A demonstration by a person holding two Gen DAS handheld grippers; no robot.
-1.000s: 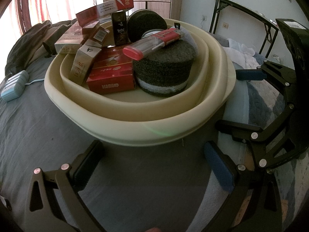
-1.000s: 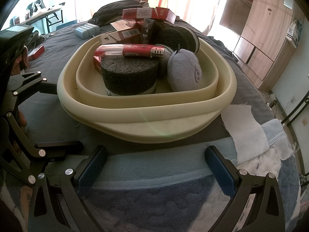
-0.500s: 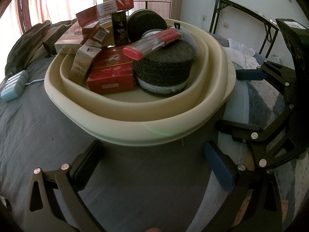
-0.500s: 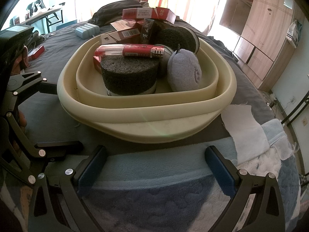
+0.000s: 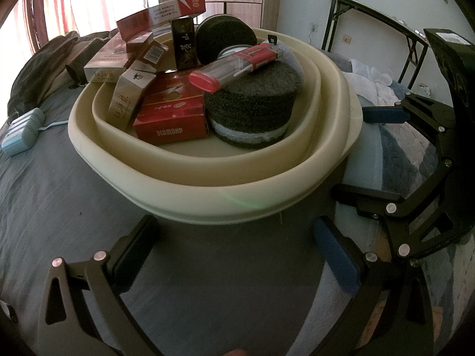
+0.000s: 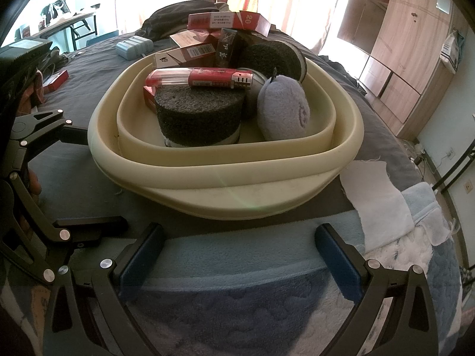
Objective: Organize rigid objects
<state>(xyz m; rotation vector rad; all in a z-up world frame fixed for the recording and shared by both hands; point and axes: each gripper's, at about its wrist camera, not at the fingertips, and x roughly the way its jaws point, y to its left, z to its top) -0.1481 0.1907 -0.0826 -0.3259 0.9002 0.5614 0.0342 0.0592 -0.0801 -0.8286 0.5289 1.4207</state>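
Observation:
A cream double-walled basin [image 5: 225, 198] [image 6: 243, 190] sits on the bed. It holds a dark foam cylinder [image 5: 252, 101] [image 6: 199, 118] with a red lighter [image 5: 237, 65] [image 6: 204, 78] lying on top, a red DIAMOND box [image 5: 169, 121], several other cigarette boxes [image 5: 127, 101] [image 6: 184, 56], a second dark foam disc [image 5: 225, 40] [image 6: 273, 59] and a blue plush pouch [image 6: 282, 112]. My left gripper [image 5: 237, 255] is open and empty in front of the basin. My right gripper [image 6: 240, 255] is open and empty, also just short of the basin's rim.
A pale blue case [image 5: 20, 132] [image 6: 133, 47] lies on the grey sheet beyond the basin. A red box [image 6: 55, 80] lies at far left. White cloth [image 6: 377, 198] and blue towels lie at right. A folding table [image 5: 371, 12] and a wardrobe [image 6: 409, 44] stand around the bed.

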